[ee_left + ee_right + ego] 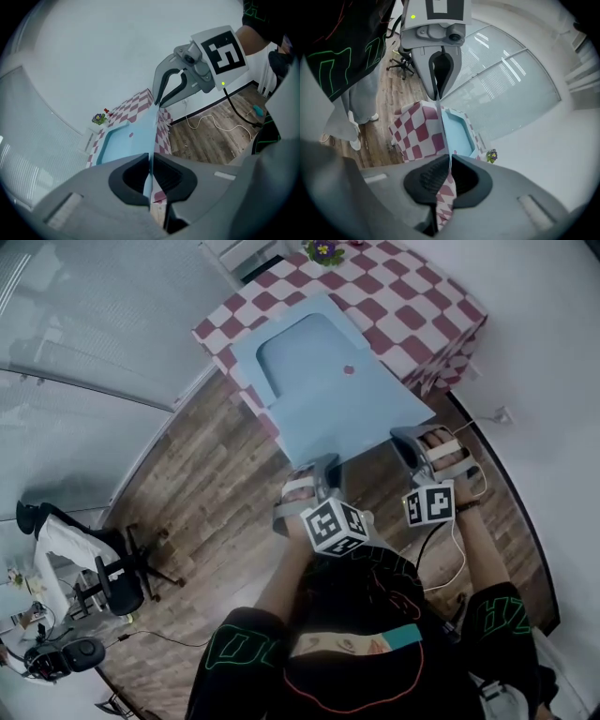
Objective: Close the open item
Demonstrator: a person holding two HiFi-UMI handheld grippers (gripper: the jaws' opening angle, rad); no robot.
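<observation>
I have the left gripper (323,468) clamped on the near edge of the light-blue lid (361,413). In the left gripper view its pads press on the thin sheet, which I see edge-on between the jaws. The right gripper (408,440) pinches the same edge further to the right, and its jaws are pressed onto it as well. From both grippers the lid runs away to the open blue box (305,352), which sits on the red-and-white checked tablecloth (417,306). A small potted flower (324,251) stands beyond the box.
</observation>
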